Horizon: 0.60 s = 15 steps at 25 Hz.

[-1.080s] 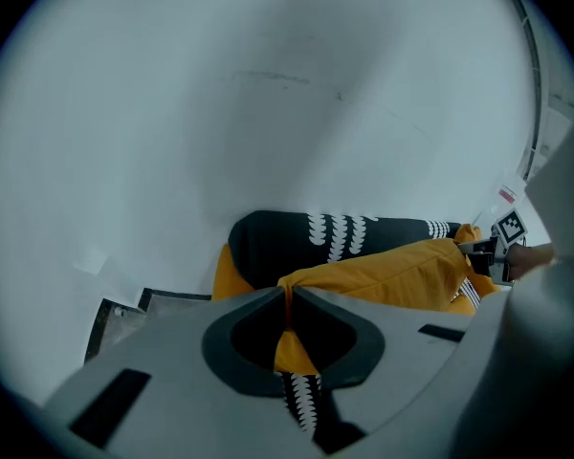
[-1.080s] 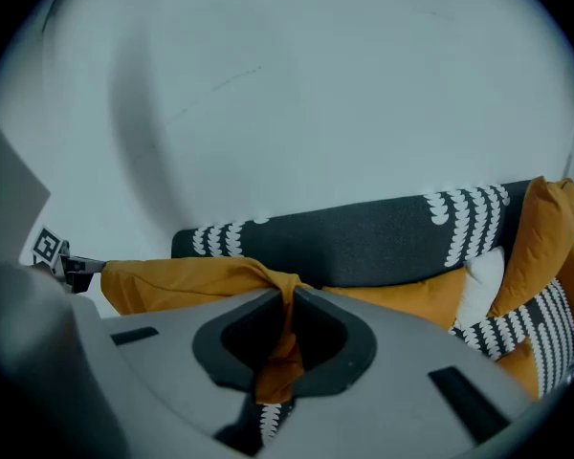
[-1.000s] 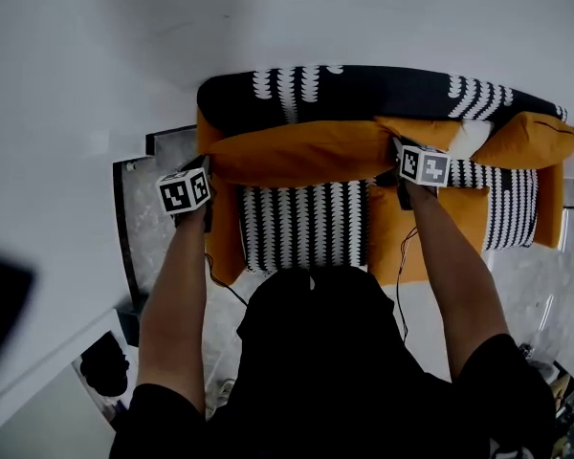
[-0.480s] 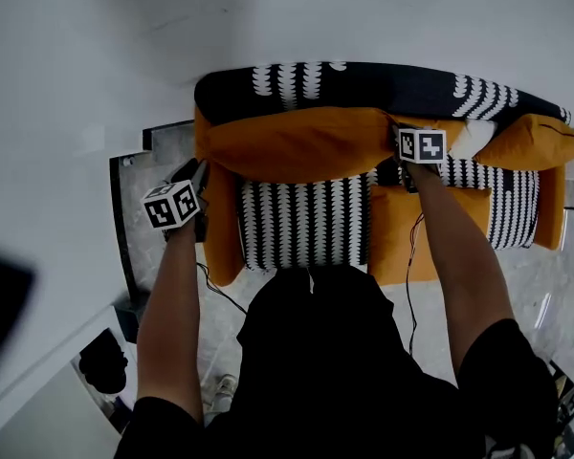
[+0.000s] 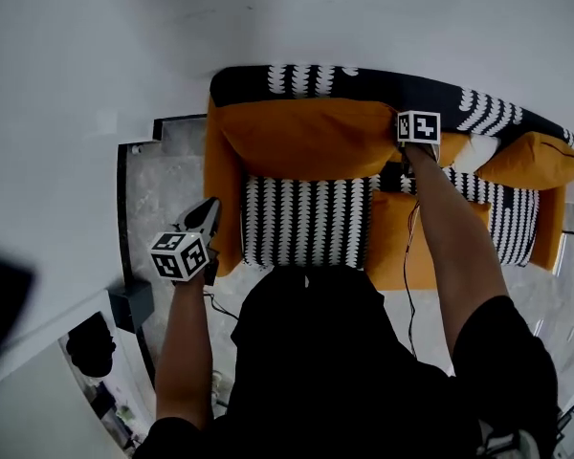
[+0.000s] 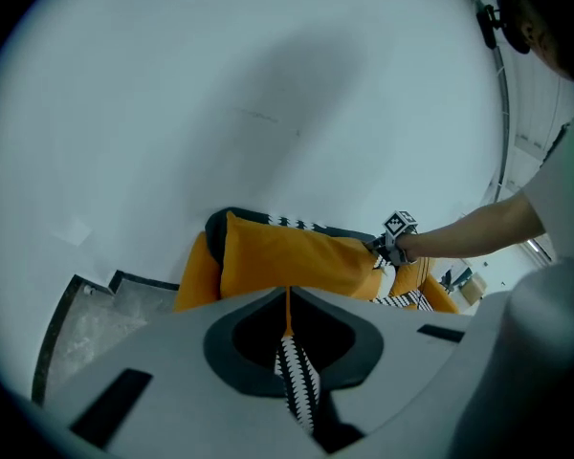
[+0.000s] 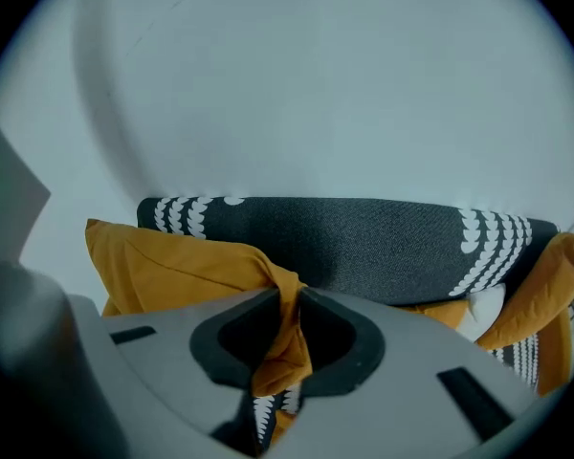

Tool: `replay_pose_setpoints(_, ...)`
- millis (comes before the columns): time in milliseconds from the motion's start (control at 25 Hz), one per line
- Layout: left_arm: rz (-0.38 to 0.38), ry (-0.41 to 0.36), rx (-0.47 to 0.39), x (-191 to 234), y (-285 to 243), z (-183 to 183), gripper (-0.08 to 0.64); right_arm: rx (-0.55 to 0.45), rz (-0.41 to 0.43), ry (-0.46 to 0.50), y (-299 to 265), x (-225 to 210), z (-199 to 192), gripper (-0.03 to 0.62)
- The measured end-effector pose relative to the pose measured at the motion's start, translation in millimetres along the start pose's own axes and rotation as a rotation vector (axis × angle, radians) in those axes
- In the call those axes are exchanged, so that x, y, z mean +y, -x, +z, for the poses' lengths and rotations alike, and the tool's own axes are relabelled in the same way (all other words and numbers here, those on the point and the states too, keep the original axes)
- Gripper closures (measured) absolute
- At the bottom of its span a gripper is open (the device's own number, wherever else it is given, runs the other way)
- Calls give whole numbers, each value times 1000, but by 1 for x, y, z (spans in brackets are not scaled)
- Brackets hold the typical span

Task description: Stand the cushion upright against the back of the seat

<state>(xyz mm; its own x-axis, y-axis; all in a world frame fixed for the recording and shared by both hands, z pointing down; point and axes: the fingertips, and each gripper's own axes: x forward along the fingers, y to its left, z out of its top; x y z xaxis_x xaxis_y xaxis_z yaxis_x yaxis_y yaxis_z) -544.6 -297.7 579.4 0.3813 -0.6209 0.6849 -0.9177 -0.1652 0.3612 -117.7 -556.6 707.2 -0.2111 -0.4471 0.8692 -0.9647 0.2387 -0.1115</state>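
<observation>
Leaving cushion [image 5: 301,137], left tongs [image 5: 209,211] closing empty

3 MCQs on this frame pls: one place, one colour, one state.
1. Where is the large orange cushion?
A flat on the floor
B upright against the sofa back
C on the person's lap
2. Sofa back colour?
A black with white pattern
B plain red
C green
3. Right gripper?
A open, empty
B shut on the cushion's corner
C out of view
Answers:
1. B, it stands on edge along the backrest.
2. A, both gripper views show the pattern.
3. B, its jaws pinch orange fabric.
</observation>
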Motion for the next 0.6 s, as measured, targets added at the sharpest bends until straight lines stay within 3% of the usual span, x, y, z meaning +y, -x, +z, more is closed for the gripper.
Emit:
replay_pose_setpoints(160, 51, 22, 10, -6, 16, -21, 540, -42, -44, 61, 10, -6, 11, 492)
replay_pose_setpoints(360, 55, -12, -29, -22, 31, -16, 540, -139, -45, 70, 38, -7, 26, 474)
replay_pose_setpoints(600, 17, -72, -64, -50, 35, 3, 541, -295, 41, 68, 94, 17, 30, 474)
